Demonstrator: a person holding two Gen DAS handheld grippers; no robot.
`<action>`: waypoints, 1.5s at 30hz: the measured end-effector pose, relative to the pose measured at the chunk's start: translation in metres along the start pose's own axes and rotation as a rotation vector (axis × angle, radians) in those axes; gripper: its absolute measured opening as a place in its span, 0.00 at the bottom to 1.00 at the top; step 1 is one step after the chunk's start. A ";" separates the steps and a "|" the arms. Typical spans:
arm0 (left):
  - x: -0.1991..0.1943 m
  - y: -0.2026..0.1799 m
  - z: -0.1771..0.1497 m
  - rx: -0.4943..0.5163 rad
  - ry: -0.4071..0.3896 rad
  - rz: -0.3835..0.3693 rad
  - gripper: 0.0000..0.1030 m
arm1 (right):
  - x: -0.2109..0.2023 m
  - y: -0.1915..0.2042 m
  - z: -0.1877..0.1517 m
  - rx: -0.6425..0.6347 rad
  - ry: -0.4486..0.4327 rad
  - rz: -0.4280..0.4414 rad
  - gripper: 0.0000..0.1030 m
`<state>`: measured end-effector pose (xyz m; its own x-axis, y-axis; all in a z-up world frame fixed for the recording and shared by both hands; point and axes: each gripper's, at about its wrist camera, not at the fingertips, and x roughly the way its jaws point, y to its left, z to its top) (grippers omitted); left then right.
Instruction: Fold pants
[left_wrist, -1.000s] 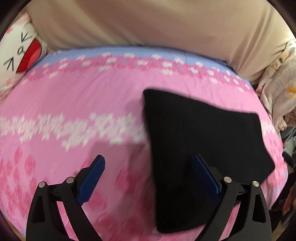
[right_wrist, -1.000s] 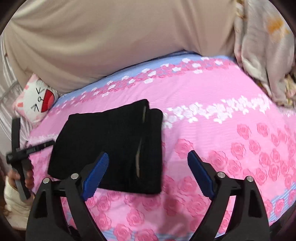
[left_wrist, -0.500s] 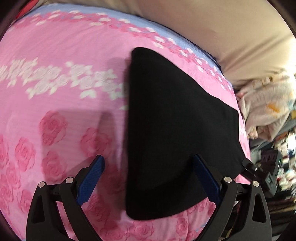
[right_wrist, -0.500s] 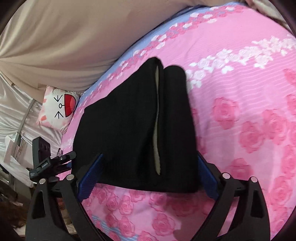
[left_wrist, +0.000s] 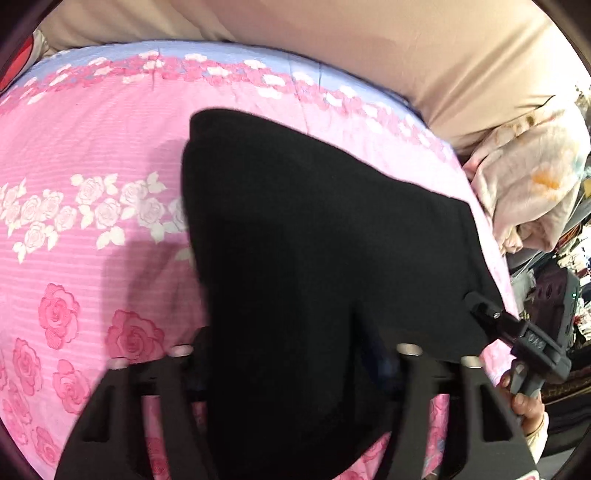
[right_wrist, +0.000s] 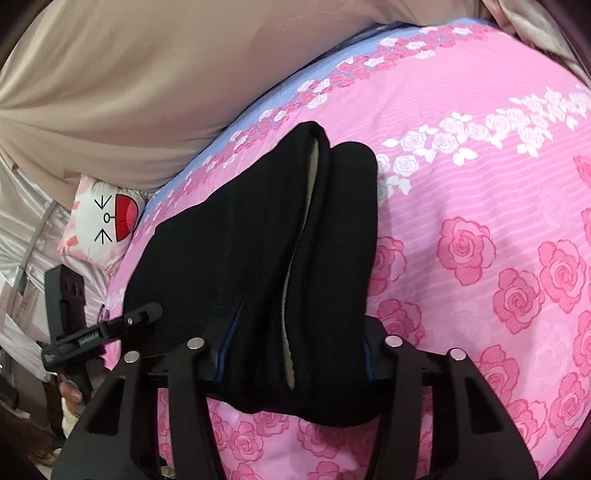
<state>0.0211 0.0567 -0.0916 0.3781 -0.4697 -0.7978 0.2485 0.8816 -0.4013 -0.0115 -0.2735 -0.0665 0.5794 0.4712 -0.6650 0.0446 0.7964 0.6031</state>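
Left wrist view first: our left hand-held gripper is down on the near end of the black pants, which lie folded on the pink rose bedspread. The cloth drapes over both fingers and hides the pads, so we honestly can't tell if the jaws are pinching it or just sitting spread around it. Across the bundle, at its right corner, the other hand-held gripper pokes in. The worry here is a shallow bite: if we've only caught the top layer, lifting will peel the stack apart instead of carrying the whole fold over.

Right wrist view: the right hand-held gripper straddles the near edge of the pants, and here the bundle shows as two thick lobes with a pale lining peeking out of the seam between them. The blue pads sit on either side of the cloth and look pressed against it, so we read it as closed on the pants, holding a fat wad. That's bulky and soft, so it could slide out mid-lift. Also, if the two sides rise unevenly, the fold goes crooked, and the loose bedspread might get nipped in underneath and drag along. The cat pillow is well clear.
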 end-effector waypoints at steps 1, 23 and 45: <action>-0.004 -0.001 0.001 0.006 -0.003 -0.001 0.39 | -0.002 0.002 0.000 0.005 -0.004 0.009 0.43; -0.017 -0.013 -0.038 -0.007 0.034 0.034 0.48 | -0.021 0.015 -0.048 -0.057 0.008 -0.053 0.42; -0.175 -0.090 0.118 0.297 -0.573 -0.003 0.32 | -0.100 0.150 0.129 -0.403 -0.426 0.097 0.39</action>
<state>0.0380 0.0540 0.1376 0.7727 -0.4951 -0.3973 0.4555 0.8684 -0.1961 0.0418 -0.2500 0.1473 0.8444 0.4222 -0.3297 -0.2894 0.8775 0.3824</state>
